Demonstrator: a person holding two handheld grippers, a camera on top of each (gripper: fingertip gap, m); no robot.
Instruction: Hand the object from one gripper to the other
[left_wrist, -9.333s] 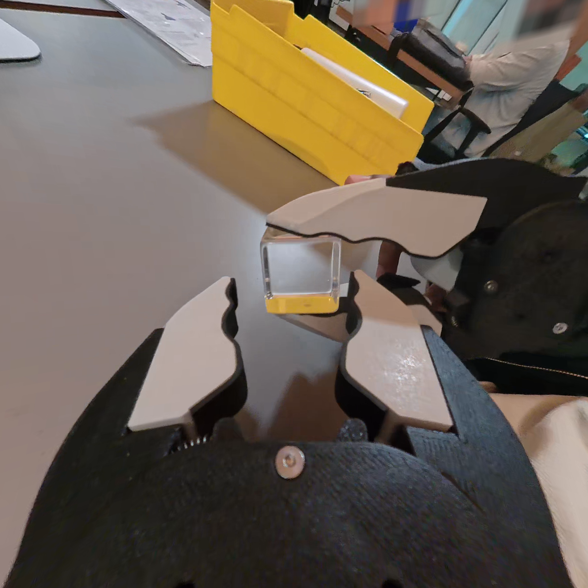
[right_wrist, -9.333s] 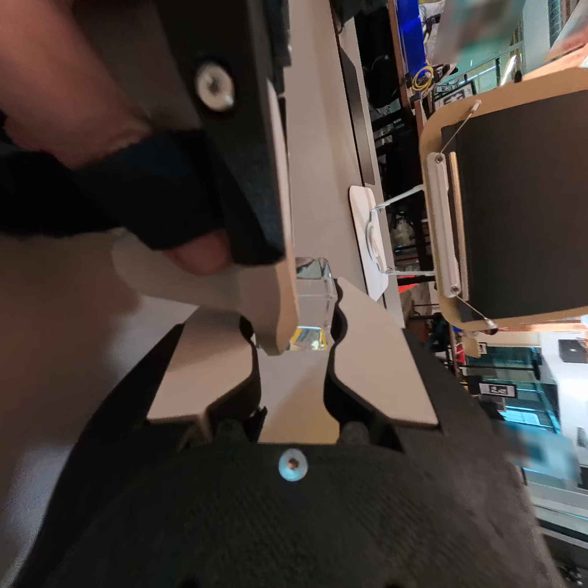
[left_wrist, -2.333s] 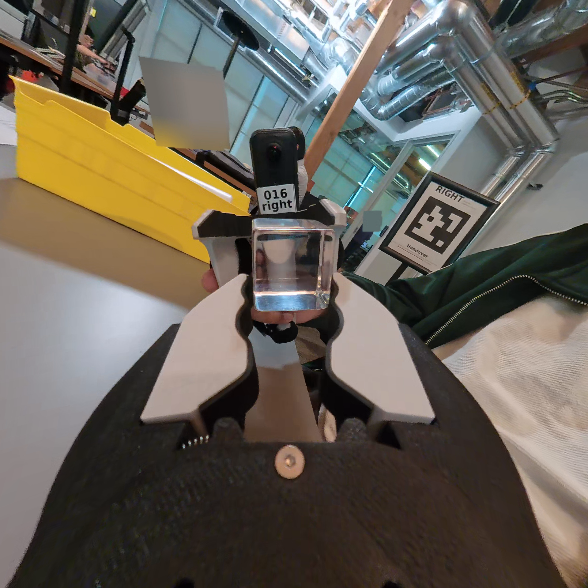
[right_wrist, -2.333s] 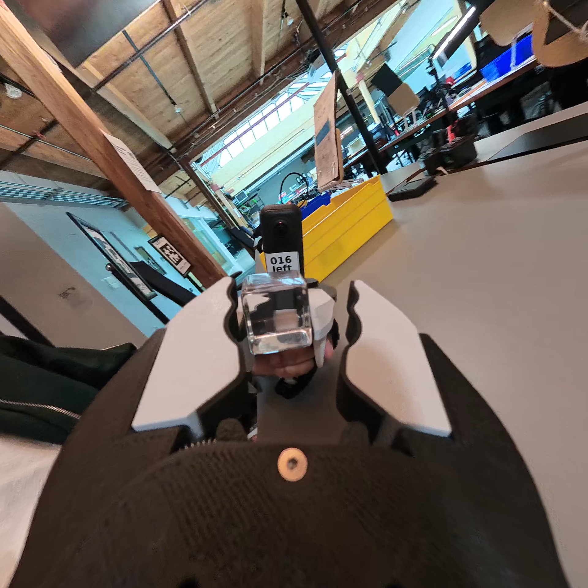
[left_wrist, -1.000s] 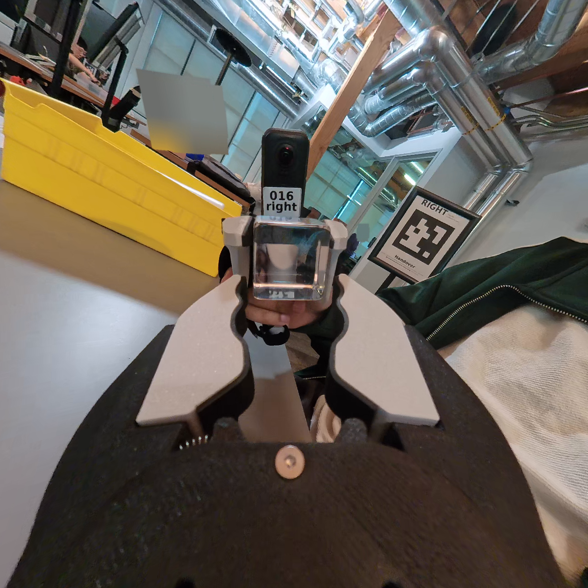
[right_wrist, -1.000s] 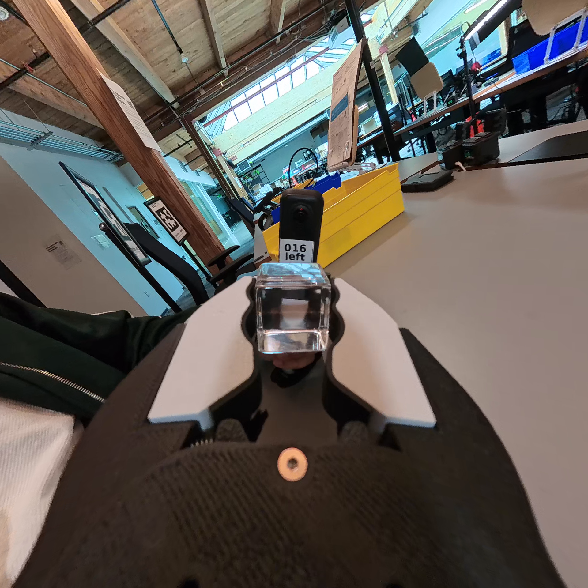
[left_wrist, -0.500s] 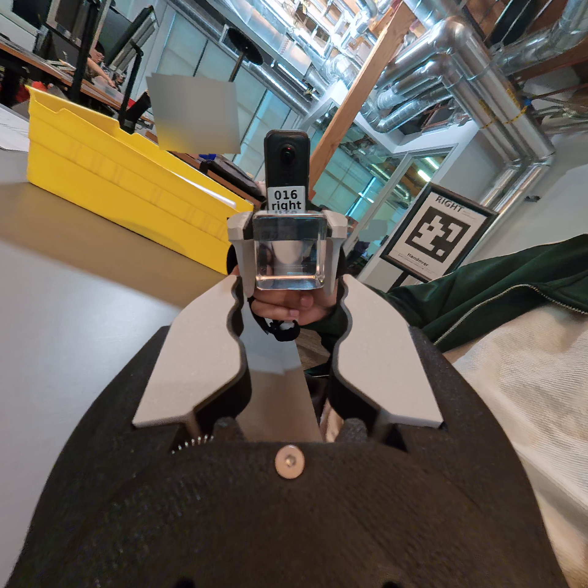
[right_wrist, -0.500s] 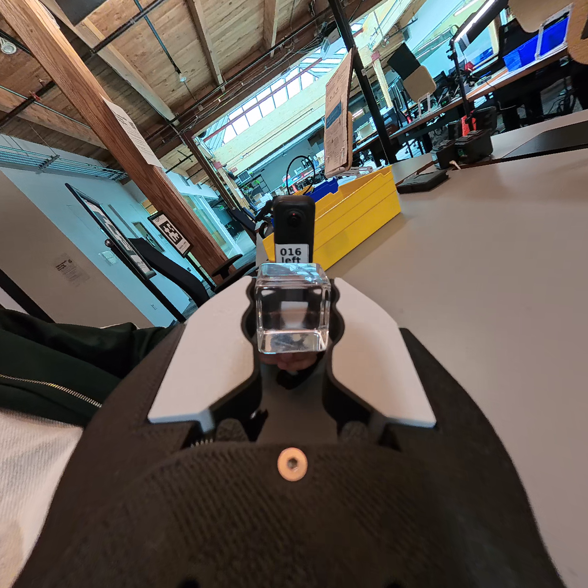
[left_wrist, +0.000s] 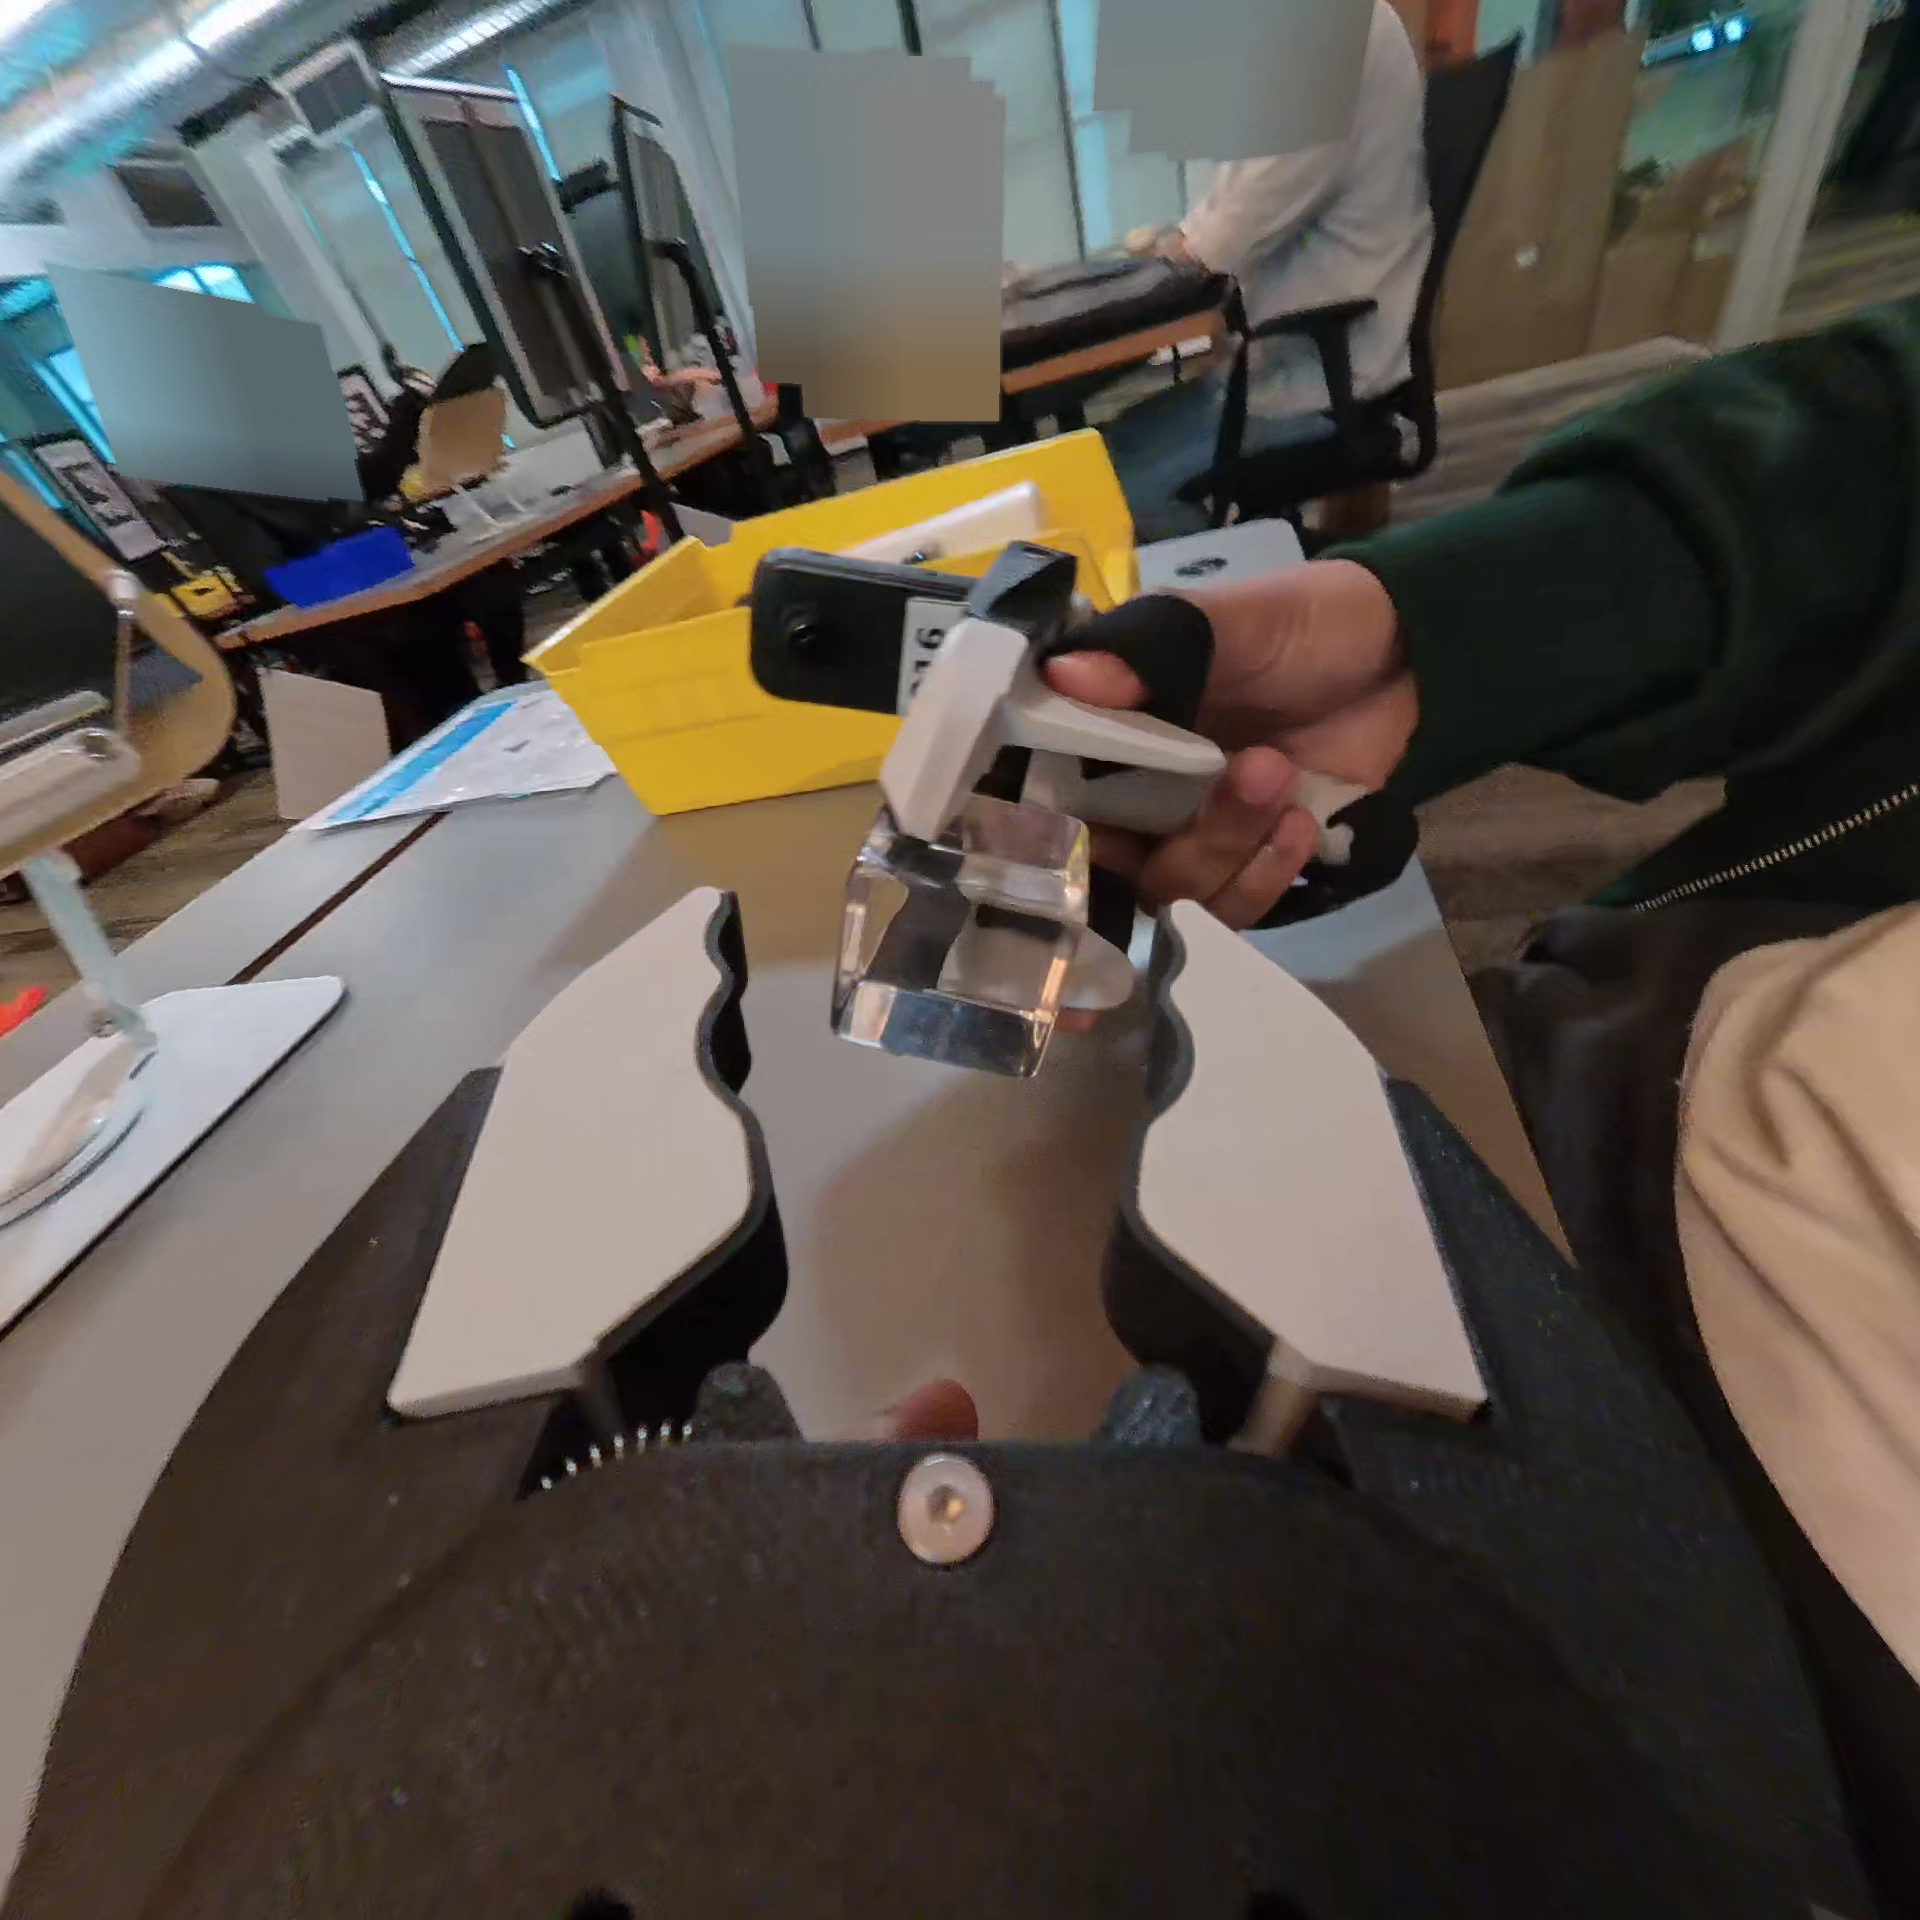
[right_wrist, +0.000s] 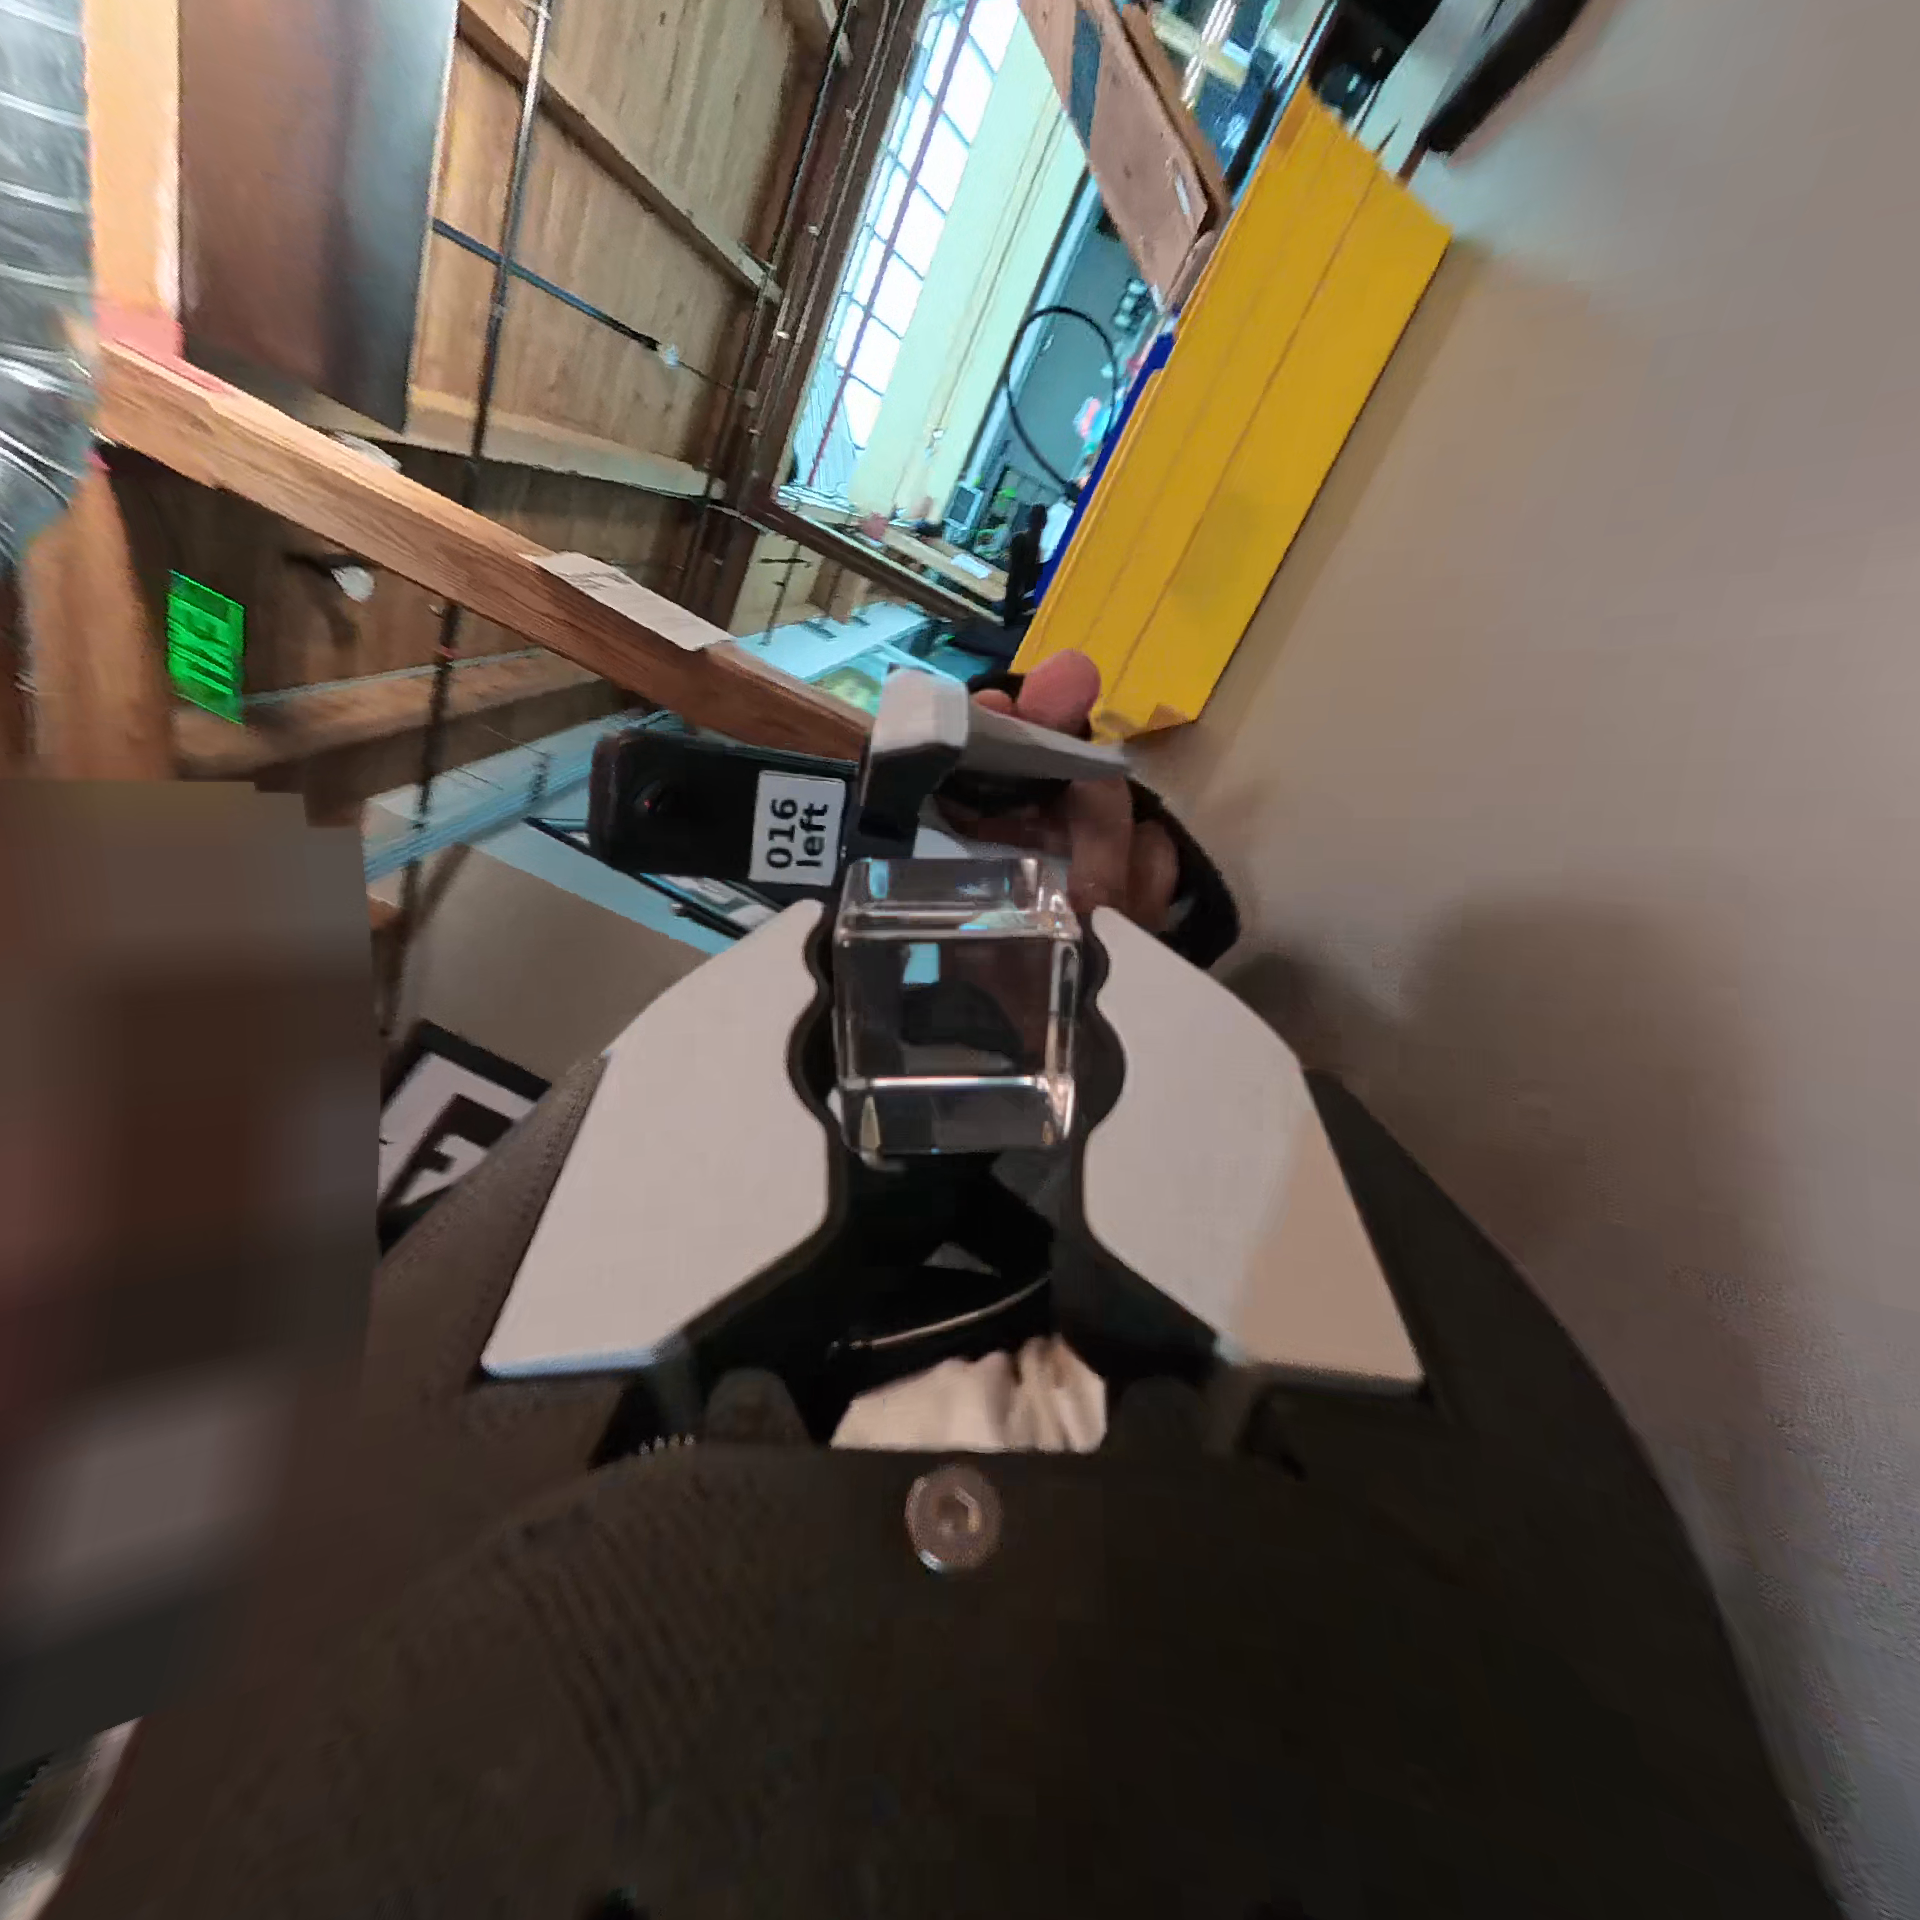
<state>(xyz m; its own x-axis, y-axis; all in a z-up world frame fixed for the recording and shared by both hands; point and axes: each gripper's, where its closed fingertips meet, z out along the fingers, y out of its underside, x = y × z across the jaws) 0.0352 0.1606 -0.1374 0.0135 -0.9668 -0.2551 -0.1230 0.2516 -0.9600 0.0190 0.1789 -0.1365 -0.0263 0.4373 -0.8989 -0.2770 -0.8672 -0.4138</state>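
Right gripper (right_wrist: 956, 1029) is clamped on the clear cube (right_wrist: 954, 1023), one finger (right_wrist: 717, 1164) on each side face, cube seated at the fingertips. Seen from the left wrist view, the cube (left_wrist: 961, 940) hangs in the air over the grey bench (left_wrist: 436, 935), tilted, pinched by the right gripper (left_wrist: 971, 831), whose body lies roughly sideways in a hand (left_wrist: 1278, 727) with a dark green sleeve.

Left gripper (left_wrist: 940, 987) is spread wide, nothing in it. Cube sits between and just ahead of its fingertips, clear gap on both sides, no contact.

In the right wrist view the left gripper (right_wrist: 987, 743) shows just behind the cube, side-on.

Yellow bin (left_wrist: 727, 675) rests on the bench behind the cube, papers (left_wrist: 478, 758) beside it.
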